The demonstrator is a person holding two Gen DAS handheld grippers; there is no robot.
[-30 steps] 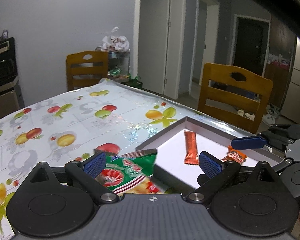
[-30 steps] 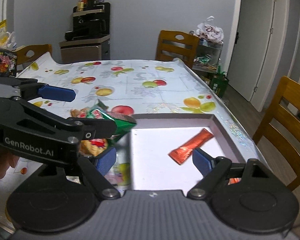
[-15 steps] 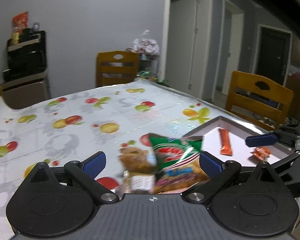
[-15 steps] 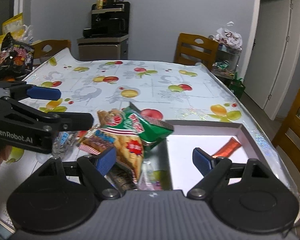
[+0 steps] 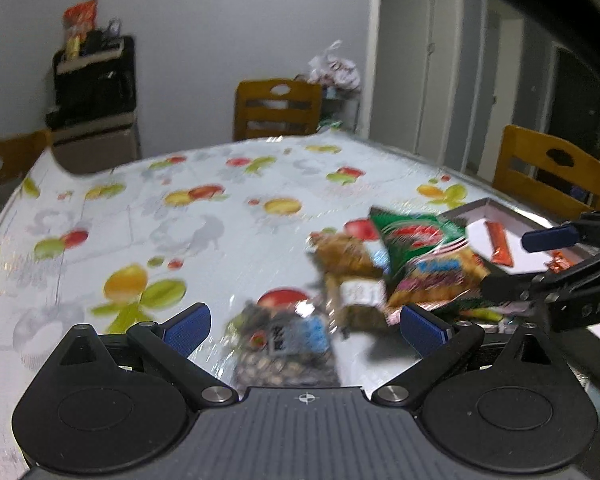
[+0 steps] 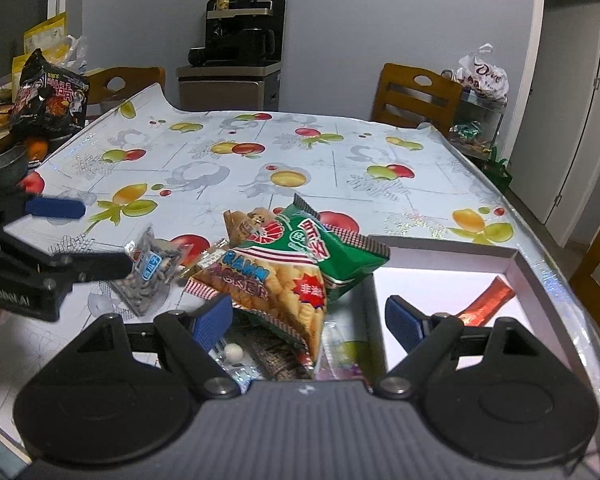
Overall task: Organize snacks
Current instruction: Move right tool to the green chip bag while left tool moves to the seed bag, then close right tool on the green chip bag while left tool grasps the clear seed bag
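Heaped snack packets (image 6: 296, 264) beside white tray (image 6: 516, 256), red stick (image 6: 486, 300) inside

Motion-blurred throughout the left wrist view: snack pile (image 5: 384, 280), print unreadable. Orange stick packet (image 6: 486, 300) partly hidden behind right gripper (image 6: 308, 318) finger. White tray (image 6: 518, 276) cut off below by gripper body. Small packets beneath cracker bag (image 6: 288, 280) indistinct.

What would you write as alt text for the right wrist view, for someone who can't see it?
The open right gripper hovers over a pile of snack packets led by a green cracker bag, beside a white tray holding an orange-red stick packet. At left, the open left gripper is next to a clear bag of sunflower seeds on a fruit-print tablecloth.
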